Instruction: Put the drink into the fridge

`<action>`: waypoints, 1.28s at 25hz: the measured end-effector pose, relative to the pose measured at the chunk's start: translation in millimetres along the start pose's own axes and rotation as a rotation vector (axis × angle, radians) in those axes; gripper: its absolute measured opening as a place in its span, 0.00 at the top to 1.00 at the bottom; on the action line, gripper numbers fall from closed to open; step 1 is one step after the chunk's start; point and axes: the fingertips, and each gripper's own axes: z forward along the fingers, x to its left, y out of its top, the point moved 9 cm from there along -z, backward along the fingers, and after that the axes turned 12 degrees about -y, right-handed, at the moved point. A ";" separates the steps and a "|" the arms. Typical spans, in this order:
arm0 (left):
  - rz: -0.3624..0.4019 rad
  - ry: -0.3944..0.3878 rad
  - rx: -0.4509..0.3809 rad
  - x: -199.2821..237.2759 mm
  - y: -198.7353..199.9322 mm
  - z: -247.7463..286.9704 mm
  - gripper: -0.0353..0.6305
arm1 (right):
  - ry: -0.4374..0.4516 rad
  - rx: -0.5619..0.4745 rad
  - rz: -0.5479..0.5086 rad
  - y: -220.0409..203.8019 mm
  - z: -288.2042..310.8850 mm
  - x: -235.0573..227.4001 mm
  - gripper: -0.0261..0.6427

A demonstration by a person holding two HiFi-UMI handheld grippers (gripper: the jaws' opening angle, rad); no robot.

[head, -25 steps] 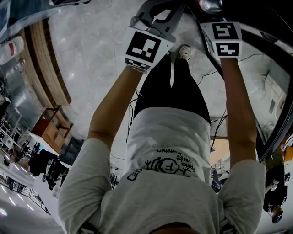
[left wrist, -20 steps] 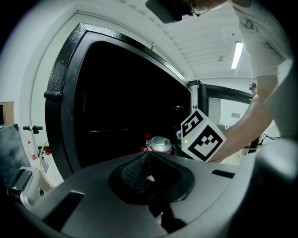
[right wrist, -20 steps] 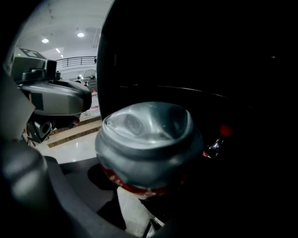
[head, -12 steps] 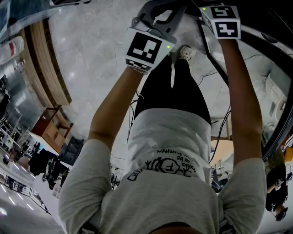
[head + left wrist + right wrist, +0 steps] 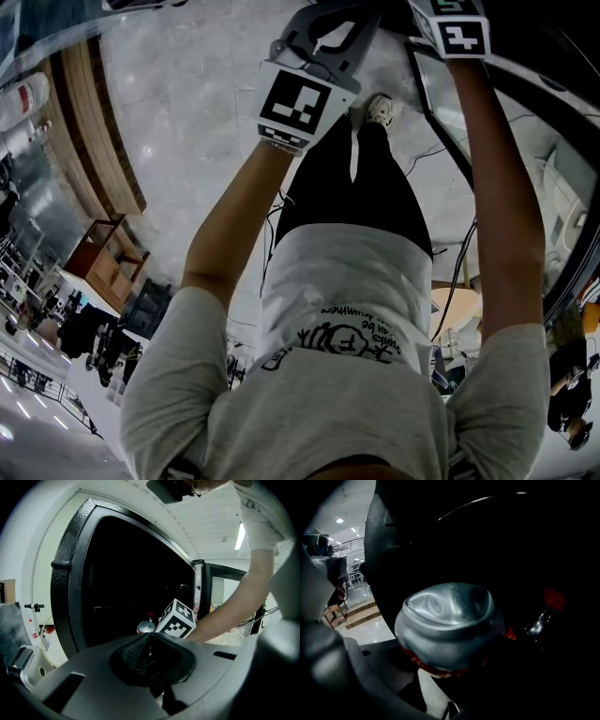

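Right gripper (image 5: 445, 677) holds can (image 5: 447, 620) — beside fridge (image 5: 65, 588) rim.

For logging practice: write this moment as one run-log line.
left gripper: shut, empty | right gripper: shut on silver-topped red aluminium drink can | can: before open black fridge

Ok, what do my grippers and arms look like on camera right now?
The left gripper has a dark grey moulded body with ribbed black pads; the right gripper looks the same grey. Each carries a white cube with black square markers. The person wears a light grey T-shirt with short sleeves.
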 end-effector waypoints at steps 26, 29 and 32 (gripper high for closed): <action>-0.011 0.015 0.007 5.3 -6.5 1.4 0.91 | 0.005 -0.002 0.055 -11.4 22.6 -6.0 0.45; -0.010 0.015 0.009 5.3 -8.2 0.8 0.91 | 0.006 -0.021 0.044 -12.2 22.2 -3.5 0.45; -0.011 0.015 0.009 6.8 -7.1 0.8 0.91 | 0.002 -0.022 0.044 -12.0 23.4 -3.1 0.45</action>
